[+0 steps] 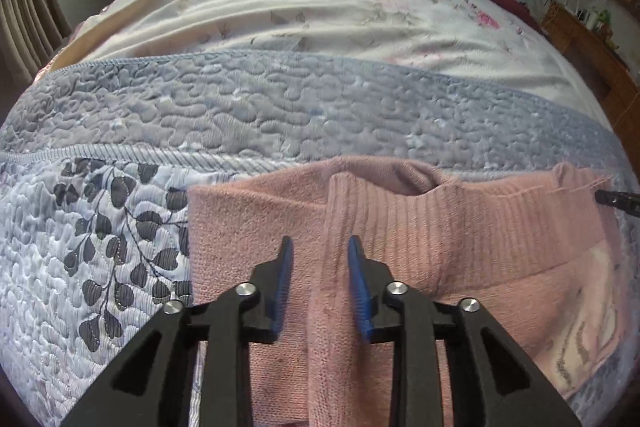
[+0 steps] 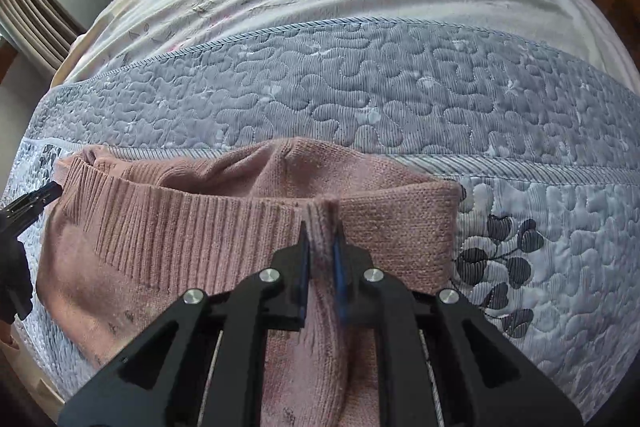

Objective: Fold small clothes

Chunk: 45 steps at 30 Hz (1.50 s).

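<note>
The pink knitted sweater (image 2: pixel 168 251) lies on the quilted bedspread (image 2: pixel 360 99), ribbed hem running side to side. At its right end, the right gripper (image 2: pixel 320 239) pinches a raised ridge of knit. At its left end, the left gripper (image 1: pixel 320 251) straddles a similar fold, fingers parted, not yet clamping.
</note>
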{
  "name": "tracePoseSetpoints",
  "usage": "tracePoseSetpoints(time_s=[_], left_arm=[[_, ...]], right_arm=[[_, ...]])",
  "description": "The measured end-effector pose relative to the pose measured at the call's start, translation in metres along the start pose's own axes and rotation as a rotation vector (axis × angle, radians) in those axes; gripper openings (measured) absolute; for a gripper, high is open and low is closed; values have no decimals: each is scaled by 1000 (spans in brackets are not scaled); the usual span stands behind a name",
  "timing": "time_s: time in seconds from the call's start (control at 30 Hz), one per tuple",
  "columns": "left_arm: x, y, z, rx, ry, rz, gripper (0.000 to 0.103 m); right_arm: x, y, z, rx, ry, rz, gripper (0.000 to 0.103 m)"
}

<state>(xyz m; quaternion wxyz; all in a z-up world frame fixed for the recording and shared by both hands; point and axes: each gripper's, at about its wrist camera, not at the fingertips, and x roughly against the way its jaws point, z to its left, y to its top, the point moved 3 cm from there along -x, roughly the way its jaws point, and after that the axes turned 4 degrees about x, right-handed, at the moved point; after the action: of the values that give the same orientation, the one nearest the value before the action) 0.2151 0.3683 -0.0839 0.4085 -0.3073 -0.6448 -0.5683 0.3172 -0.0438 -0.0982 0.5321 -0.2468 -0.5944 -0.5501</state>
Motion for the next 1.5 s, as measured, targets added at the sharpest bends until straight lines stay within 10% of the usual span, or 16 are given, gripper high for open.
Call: tracePoseSetpoints(time_s=[0.2, 0.53, 0.8, 1.13, 1.5], left_arm=[[-21, 8, 5, 90, -88, 81, 65], [-15, 8, -12, 83, -135, 101, 10], [37, 35, 13, 200, -212, -132, 9], [-21, 10, 19, 165, -84, -24, 10], [58, -15, 25, 178, -132, -104, 18]], right_arm=[[-5, 2, -3, -4, 17, 2, 9], [-2, 0, -3, 9, 14, 1, 9], [31, 11, -5, -23, 63, -99, 9], [-19, 12, -10, -69, -8, -14, 10], [55, -32, -4, -29, 131, -35, 40]])
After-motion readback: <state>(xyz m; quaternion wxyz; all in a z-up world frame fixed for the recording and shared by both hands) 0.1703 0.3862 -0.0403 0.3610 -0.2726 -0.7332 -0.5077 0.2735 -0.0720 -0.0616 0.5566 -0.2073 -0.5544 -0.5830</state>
